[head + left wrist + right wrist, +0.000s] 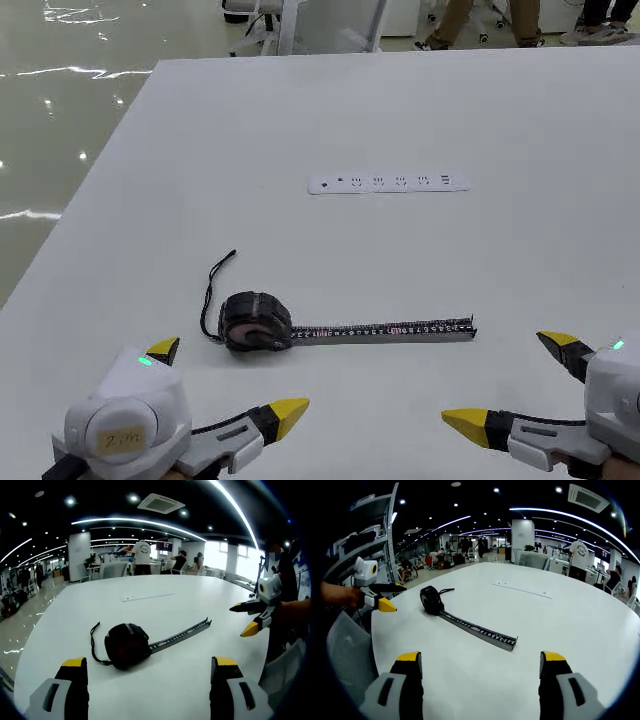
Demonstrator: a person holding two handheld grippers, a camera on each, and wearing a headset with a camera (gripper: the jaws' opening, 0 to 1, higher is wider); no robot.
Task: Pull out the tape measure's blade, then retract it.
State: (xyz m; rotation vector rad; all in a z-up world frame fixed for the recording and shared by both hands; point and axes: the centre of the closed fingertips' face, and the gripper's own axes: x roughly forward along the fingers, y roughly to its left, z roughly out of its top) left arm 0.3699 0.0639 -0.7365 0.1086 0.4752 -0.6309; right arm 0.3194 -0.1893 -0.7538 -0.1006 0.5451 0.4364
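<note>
Your left gripper [228,380] sits at the bottom left of the head view. Its yellow-tipped jaws are spread wide with nothing between them, and the lower edge cuts off its body. A pale label on its rounded housing carries handwriting too blurred to read. Your right gripper [510,380] is at the bottom right, jaws likewise parted and empty, with most of its body out of frame.

The tape measure [255,322] rests on the white table [450,110], ahead of both grippers and touching neither, nearer your left one. Its black case seems to stand on its base with a reddish side face toward you, though the angle makes that hard to confirm. The blade [385,330] is drawn out to the right and lies flat on the table, its end ahead of your right gripper. Its markings are too small to read and the end hook is barely distinguishable. A black wrist strap [210,295] loops off the case's left side and trails away from you.

Farther back lies a flat white power strip [388,183], its sockets only faint marks. Beyond the table's far edge, chair bases and people's legs are cut off by the top of the head view.
</note>
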